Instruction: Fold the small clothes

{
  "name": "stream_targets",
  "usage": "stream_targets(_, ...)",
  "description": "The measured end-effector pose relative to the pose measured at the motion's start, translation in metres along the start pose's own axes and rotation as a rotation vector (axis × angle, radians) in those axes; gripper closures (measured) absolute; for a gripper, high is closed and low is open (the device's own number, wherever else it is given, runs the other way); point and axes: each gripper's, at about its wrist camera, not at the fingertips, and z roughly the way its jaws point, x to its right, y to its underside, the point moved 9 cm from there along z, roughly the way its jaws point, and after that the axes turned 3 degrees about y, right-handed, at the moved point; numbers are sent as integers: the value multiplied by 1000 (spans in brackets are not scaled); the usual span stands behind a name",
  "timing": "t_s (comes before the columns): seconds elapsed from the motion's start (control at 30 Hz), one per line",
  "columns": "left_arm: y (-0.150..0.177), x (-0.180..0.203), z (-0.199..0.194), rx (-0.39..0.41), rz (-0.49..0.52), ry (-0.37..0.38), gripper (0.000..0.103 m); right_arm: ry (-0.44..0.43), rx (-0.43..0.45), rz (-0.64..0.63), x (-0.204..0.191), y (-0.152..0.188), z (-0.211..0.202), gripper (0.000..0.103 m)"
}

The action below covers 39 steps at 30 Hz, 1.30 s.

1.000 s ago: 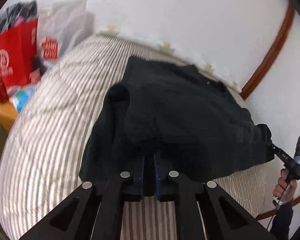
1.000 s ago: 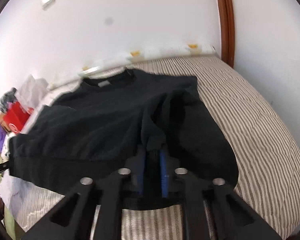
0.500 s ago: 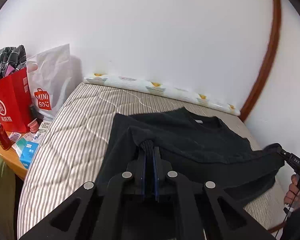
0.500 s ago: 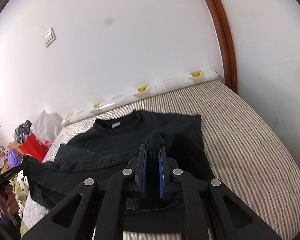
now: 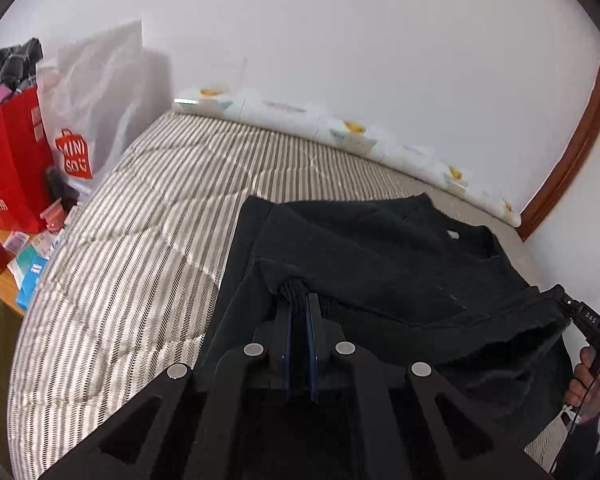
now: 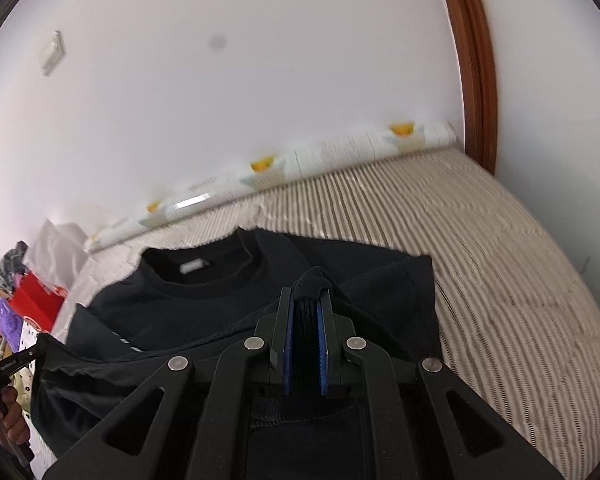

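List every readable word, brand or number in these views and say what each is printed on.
"MINI SO": red logo on the white plastic bag.
Red paper bag: white emblem and characters, too blurred to read.
Right gripper: small white marks, unreadable.
Black sweatshirt: neck label blurred.

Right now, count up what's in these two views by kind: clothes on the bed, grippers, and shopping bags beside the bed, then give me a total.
Clothes on the striped bed: 1, the black sweatshirt
Grippers: 2, left gripper and right gripper, each shut on the sweatshirt's hem
Shopping bags: 2, red bag and white bag
Total: 5
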Motion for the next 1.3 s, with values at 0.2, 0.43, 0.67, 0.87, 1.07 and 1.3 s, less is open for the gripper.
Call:
stream_targets(0.2,-2,9,-11,11,91,-12,87,4,-49,42,5,10,0,84)
stream_targets(0.43,8,20,-54,83,110,64,60,-26,19,-66,-19,19,-64,63)
stream_targets(0.67,39,41,-66,22,168,207,60,-42,-85,-146,-41,57,-44,63)
stream_targets(0.87,51,36,-33,-74,167,136,60,-55,-128,-143,-52,61,-18,63)
stream_targets(1.07,40,38,-1,-115,170,114,60,-31,-178,-184,-60,59,11,63)
stream_targets(1.3,-3,40,31,-65,168,61,60,41,-120,-150,-41,20,43,70)
